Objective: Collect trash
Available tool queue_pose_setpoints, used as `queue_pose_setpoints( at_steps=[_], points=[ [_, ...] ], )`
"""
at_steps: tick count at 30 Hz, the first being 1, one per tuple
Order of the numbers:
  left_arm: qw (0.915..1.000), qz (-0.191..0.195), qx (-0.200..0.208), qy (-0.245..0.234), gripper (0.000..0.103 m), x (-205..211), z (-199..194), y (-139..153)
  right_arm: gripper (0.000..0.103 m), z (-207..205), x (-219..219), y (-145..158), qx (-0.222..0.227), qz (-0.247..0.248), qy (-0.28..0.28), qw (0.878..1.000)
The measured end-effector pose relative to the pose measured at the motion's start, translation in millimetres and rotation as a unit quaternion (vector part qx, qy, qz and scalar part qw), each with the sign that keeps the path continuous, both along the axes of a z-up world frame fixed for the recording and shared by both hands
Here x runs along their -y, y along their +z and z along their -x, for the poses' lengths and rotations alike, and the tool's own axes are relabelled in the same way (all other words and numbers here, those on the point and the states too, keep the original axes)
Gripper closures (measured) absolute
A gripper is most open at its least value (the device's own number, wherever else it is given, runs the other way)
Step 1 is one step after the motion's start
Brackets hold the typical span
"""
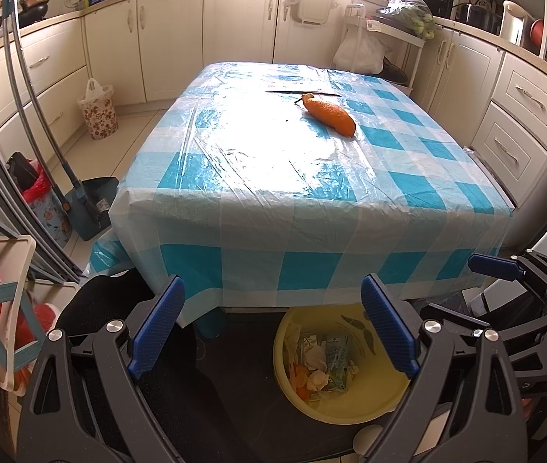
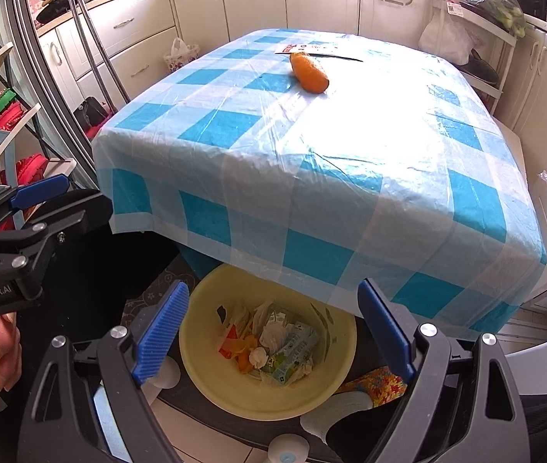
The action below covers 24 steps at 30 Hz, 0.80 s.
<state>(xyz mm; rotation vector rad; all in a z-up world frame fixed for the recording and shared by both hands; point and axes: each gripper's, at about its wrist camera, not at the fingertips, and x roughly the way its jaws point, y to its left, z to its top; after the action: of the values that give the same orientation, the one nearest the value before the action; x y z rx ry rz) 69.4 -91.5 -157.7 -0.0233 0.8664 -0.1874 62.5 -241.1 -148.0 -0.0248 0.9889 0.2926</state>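
A yellow bin (image 1: 370, 401) stands on the floor below the table's near edge; it also shows in the right wrist view (image 2: 211, 378). It holds crumpled tissues, cartons (image 2: 292, 347) and orange peel. An orange peel (image 1: 329, 114) lies on the blue checked tablecloth (image 1: 312, 177), far side, next to a knife (image 1: 300, 93); the peel also shows in the right wrist view (image 2: 309, 72). My left gripper (image 1: 273, 328) is open and empty, above the bin. My right gripper (image 2: 273, 332) is open and empty, over the bin.
Kitchen cabinets (image 1: 165, 38) ring the room. A flowered basket (image 1: 97, 110), a dustpan (image 1: 93, 204) and a broom handle stand left of the table. A white bag (image 1: 358, 52) hangs at the far right. A card (image 2: 304, 48) lies by the knife.
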Motion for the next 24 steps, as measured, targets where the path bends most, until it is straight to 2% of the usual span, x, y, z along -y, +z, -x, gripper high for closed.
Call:
queue_pose_setpoints(
  at_steps=[10,19,24],
  points=[
    [1.0,-0.003,0.003,-0.002,0.014,-3,0,-2,0.017,0,3,7,0.017,-0.01,-0.008,1.0],
    [1.0,-0.004,-0.003,-0.007,0.014,-17,-10,-8,0.017,2,14,24,0.064,-0.032,-0.035,0.997],
    [0.9999,-0.003,-0.01,-0.007,0.014,-38,-19,-13,0.016,0,18,31,0.082,-0.043,-0.047,0.995]
  ],
)
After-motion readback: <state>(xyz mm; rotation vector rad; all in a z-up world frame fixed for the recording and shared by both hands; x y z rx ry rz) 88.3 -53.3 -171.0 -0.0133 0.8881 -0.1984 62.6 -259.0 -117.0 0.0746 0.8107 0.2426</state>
